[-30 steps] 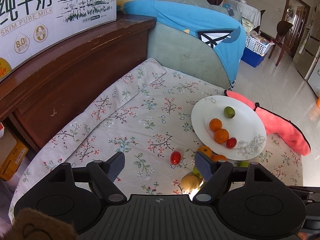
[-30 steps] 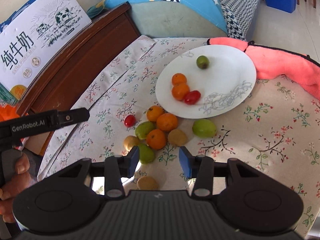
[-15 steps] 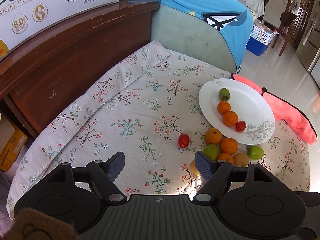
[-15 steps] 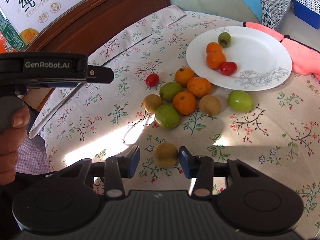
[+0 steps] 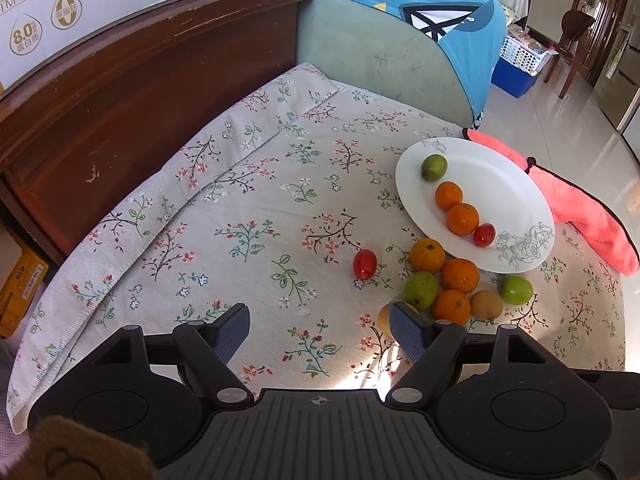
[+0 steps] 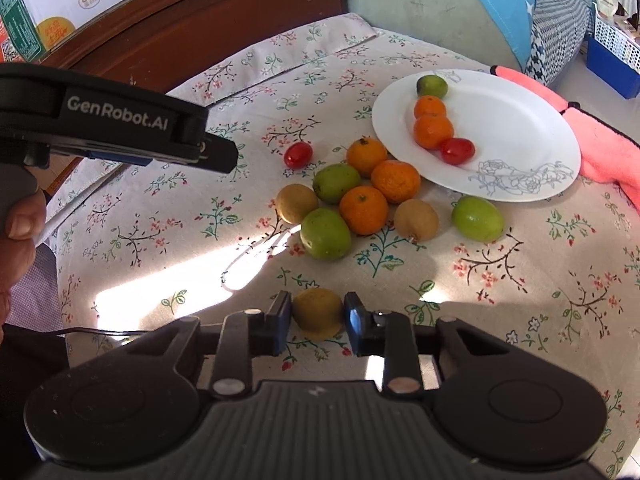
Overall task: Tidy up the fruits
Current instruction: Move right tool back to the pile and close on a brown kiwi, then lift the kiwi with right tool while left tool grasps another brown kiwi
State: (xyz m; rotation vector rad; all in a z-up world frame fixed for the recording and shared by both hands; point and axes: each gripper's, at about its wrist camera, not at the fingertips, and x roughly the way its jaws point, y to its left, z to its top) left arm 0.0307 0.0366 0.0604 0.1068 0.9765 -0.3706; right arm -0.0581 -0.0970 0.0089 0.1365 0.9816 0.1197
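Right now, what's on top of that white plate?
On the white plate: one green fruit, two oranges and a red tomato, in a row. Nothing covers them. What lies beneath the plate is hidden.

A white plate (image 6: 520, 128) with a grey flower drawing lay on the flowered table (image 6: 520, 280). On it sat a row: one green fruit (image 6: 431, 85), two oranges (image 6: 433, 131) touching, and a red tomato (image 6: 457, 151). Just beside the plate's near rim a cluster rested on the cloth: three oranges (image 6: 363, 209), two green fruits (image 6: 325, 233), two brown kiwis (image 6: 416, 219). Another green fruit (image 6: 477, 218) and a loose tomato (image 6: 297, 155) lay slightly apart. A yellowish-brown kiwi (image 6: 317, 313) sat between the right tool's (image 6: 317, 320) fingers.
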